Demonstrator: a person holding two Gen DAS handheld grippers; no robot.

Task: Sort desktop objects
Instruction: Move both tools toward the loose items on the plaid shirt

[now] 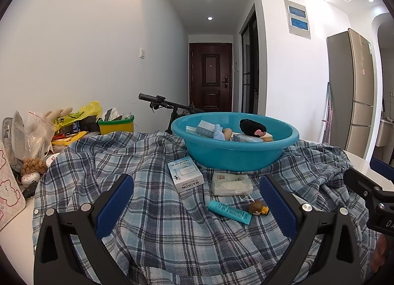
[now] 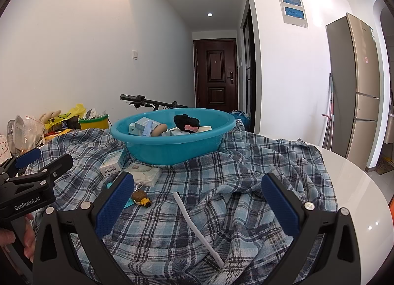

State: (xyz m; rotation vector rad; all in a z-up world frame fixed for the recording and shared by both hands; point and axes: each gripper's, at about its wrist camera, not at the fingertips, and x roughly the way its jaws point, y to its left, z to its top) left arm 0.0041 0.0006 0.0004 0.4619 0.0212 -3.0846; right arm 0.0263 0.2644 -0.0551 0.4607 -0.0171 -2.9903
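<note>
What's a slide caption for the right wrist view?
Open right tongs hover over a white toothbrush on plaid cloth, teal basin behind.

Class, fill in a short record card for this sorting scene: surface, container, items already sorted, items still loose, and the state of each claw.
surface: plaid cloth spread over a white table
container: teal basin standing on the cloth
already in basin: small boxes, a pale bottle, a black plush item
still loose: RAISON box, tissue pack, teal tube, small brown figure, white strip
left claw: open, empty
right claw: open, empty, white strip lying on the cloth below it
</note>
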